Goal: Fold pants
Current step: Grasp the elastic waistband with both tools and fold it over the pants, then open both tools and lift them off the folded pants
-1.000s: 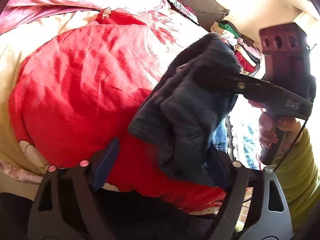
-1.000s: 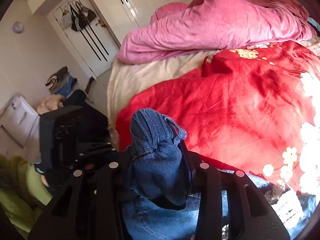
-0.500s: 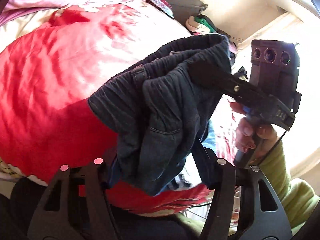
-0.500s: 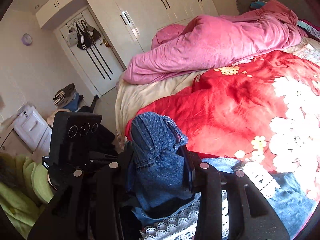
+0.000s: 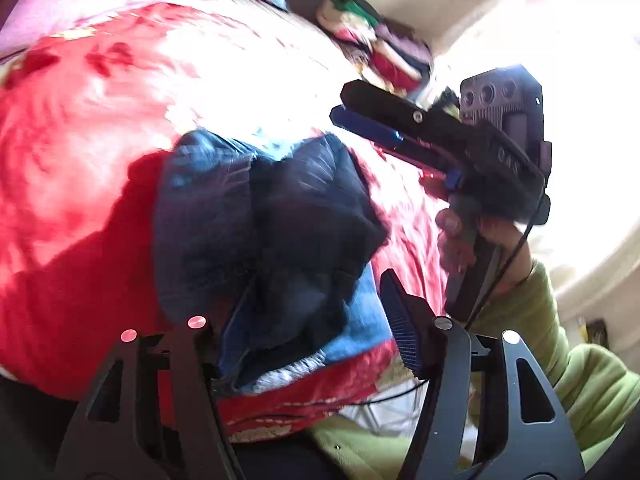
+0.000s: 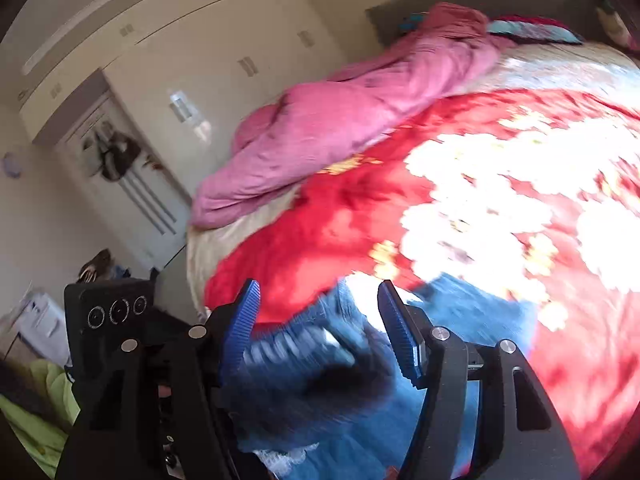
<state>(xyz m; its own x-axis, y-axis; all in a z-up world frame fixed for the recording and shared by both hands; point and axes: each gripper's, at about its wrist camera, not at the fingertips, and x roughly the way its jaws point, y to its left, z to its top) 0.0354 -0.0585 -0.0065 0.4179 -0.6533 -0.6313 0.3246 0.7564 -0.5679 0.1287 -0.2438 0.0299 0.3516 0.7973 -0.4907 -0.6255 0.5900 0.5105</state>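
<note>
Dark blue denim pants hang bunched over the red flowered quilt. My left gripper is shut on their lower folds; the left pad is buried in cloth and the right pad shows bare beside it. In the left wrist view my right gripper hangs up and to the right, clear of the pants, with nothing between its fingers. Its jaws are opening. Its own view shows its tips apart, and the blurred pants sag low between the pads without being pinched.
A crumpled pink duvet lies at the far side of the bed. A stack of folded clothes sits by the headboard. White wardrobe doors stand beyond the bed. A hand in a green sleeve holds the right gripper.
The left gripper closed on the pants. The right gripper let go of its fold and pulled away to the right, and the bunch sank lower over the quilt. Both views swung across the bed.
</note>
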